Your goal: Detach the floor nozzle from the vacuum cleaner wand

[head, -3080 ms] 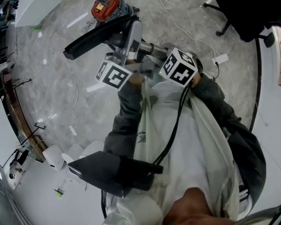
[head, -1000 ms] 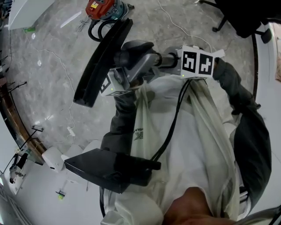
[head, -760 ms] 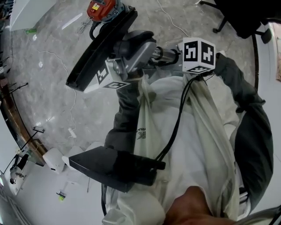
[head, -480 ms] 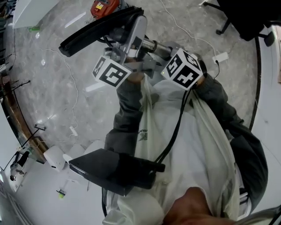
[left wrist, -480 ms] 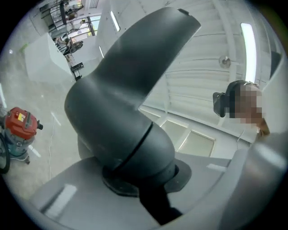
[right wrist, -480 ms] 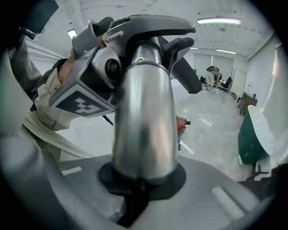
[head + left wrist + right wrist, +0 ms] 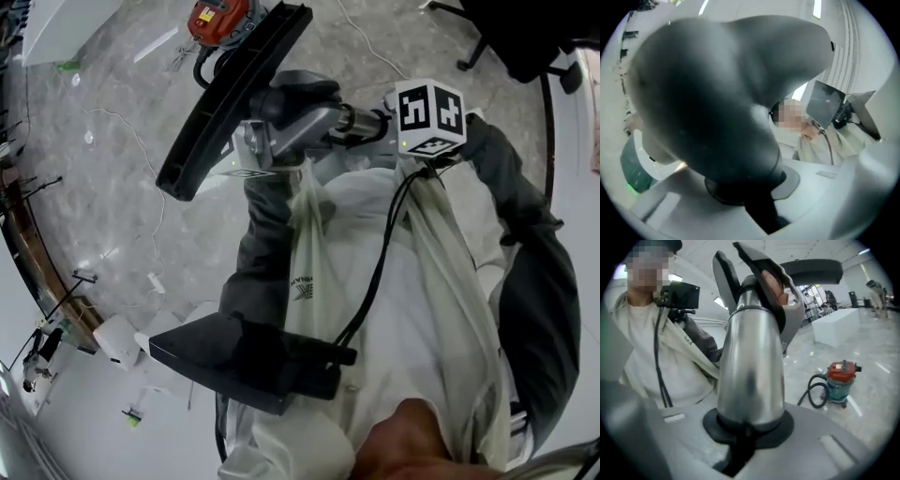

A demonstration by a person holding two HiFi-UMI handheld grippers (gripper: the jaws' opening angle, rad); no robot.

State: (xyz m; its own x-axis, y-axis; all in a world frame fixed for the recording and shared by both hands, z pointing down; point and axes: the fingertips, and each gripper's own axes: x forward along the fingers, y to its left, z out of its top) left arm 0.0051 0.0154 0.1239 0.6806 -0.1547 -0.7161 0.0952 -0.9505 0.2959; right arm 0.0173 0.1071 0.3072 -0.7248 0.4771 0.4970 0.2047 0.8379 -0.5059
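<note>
Cloth lies nearest: a pale, creased vest (image 7: 422, 309) over dark grey sleeves (image 7: 258, 253), with a flat, matt black box (image 7: 234, 361) at the chest and a black cable (image 7: 380, 267) climbing to the right claw (image 7: 367, 123). Held up in the air before the chest, above the floor, is the wand (image 7: 750, 376), a smooth, mirror-bright steel tube. Its far end goes into the floor nozzle (image 7: 230, 98), which has a rounded, matt grey plastic neck and a long, narrow black bar set slantwise. The two look joined. Beyond them spreads a polished floor (image 7: 112, 141) of grey-white marbled stone, strewn with thin pale cords (image 7: 159, 197). On it stand a red canister vacuum (image 7: 841, 376) with a coiled black hose, a white block (image 7: 836, 324) and the black legs of a chair (image 7: 487, 47). The left gripper view is nearly filled by the blurred, bulbous neck, so little else reads there. From the head, the left claw (image 7: 745, 187) is mostly tucked under that neck, and the bar covers part of the vacuum. The right claw's jaws stand only a little apart, their dark pads pressed round the steel tube near its close end. The left claw's jaws are likewise narrowly parted and clamped on the nozzle's grey neck.
</note>
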